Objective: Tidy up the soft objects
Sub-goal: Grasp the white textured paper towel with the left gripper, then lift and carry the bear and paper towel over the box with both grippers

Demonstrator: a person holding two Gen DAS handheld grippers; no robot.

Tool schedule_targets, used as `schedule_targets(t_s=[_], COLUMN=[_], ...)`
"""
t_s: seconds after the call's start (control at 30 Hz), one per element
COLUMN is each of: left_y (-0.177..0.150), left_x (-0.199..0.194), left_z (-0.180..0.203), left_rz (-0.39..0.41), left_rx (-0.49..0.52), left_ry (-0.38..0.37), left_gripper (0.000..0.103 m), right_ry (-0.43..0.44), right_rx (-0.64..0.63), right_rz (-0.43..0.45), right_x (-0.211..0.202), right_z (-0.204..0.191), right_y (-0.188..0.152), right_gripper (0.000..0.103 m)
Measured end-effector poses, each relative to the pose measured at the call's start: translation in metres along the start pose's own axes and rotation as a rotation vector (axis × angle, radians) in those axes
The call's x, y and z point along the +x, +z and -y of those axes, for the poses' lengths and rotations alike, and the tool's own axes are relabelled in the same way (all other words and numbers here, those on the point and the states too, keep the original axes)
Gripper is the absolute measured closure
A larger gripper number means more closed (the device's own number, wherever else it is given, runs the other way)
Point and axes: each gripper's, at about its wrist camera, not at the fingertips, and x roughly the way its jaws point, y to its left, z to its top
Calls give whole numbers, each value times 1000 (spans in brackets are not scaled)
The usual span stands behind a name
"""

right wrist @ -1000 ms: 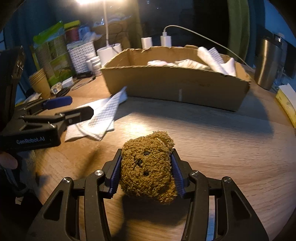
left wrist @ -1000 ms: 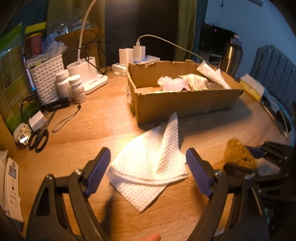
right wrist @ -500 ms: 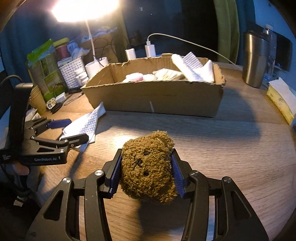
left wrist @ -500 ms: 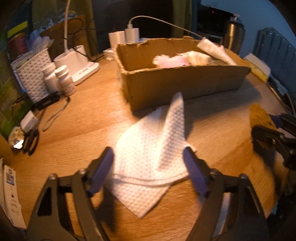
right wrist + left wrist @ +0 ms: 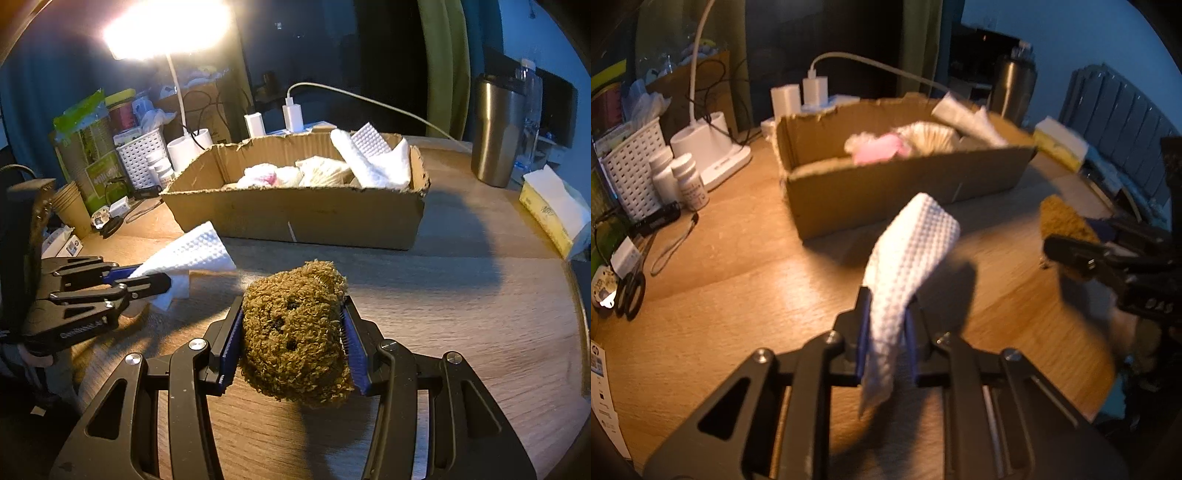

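My left gripper (image 5: 886, 325) is shut on a white waffle-textured cloth (image 5: 908, 266) and holds it above the wooden table; the cloth also shows in the right wrist view (image 5: 188, 254). My right gripper (image 5: 293, 332) is shut on a brown curly plush bear head (image 5: 295, 332), held above the table; it shows at the right in the left wrist view (image 5: 1063, 221). An open cardboard box (image 5: 295, 218) stands ahead with pink, cream and white soft items inside (image 5: 879, 147). The left gripper (image 5: 140, 280) is to the left of the right one.
A lamp base (image 5: 713, 151), white basket (image 5: 635, 166), pill bottles (image 5: 689, 182), scissors (image 5: 628, 295) and chargers (image 5: 814, 90) crowd the left and back. A steel tumbler (image 5: 498, 129) and tissue box (image 5: 554, 210) stand at right.
My left gripper closed on the white cloth and lifted it off the table. My right gripper kept hold of the plush bear and rose a little.
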Motion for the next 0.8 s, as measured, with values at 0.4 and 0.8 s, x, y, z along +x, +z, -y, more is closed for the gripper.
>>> schedule_targets(t_s=[0.4, 0.8], left_y=[19, 32], left_x=[-60, -93], left_z=[-9, -34], left_rz=[206, 322], left_rx=[-52, -106], left_ry=[-37, -33], left_gripper=[86, 86], right_ry=[-14, -16], right_rx=[-40, -88], right_rz=[51, 87], right_x=[-18, -26], right_z=[-16, -35], right_y=[19, 47], right_gripper=[51, 52])
